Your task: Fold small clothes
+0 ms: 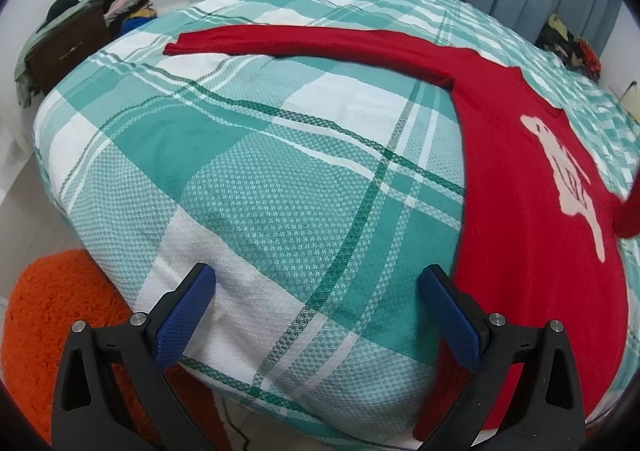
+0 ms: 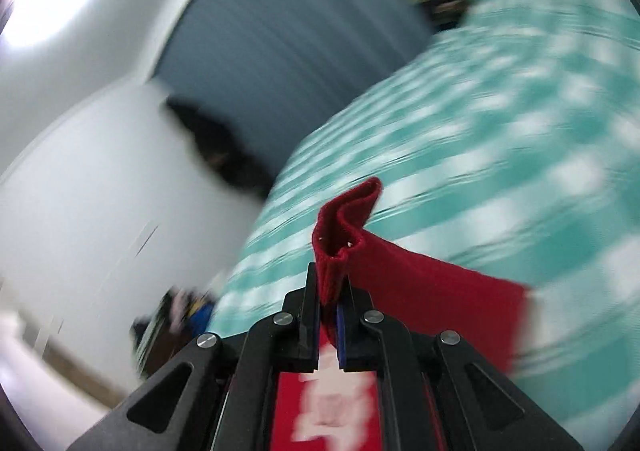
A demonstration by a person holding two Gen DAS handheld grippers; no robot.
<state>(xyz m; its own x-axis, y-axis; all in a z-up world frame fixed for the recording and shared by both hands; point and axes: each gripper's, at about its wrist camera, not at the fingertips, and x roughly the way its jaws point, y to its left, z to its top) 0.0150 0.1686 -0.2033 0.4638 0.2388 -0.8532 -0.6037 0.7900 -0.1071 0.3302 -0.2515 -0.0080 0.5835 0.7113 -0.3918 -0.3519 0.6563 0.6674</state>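
A: Where is the red sweater [image 1: 532, 187] being found, relative to the left gripper [image 1: 316, 307]?

B: It is being seen spread flat on the teal-and-white plaid bedspread [image 1: 256, 179], off to the right of the left gripper and partly ahead of it. One long sleeve [image 1: 304, 41] is being stretched out leftward across the far side of the bed, so its long axis is running crosswise to the fingers.

A: And the claws?

B: The left one is being held wide apart over bare bedspread, with nothing between its blue ribbed pads [image 1: 182, 321]. The right gripper [image 2: 330, 293] is being kept pinched on a red cuff [image 2: 344, 223], which is being lifted clear of the bed; the surroundings are being blurred there.

A: Which is nearer the outstretched sleeve?

B: The left one is being judged nearer, though a reach forward is being called for.

A: Materials?

B: A soft, limp knit with a white printed figure [image 1: 568, 171] is being shown; the bedspread is being seen as a waffle-like weave.
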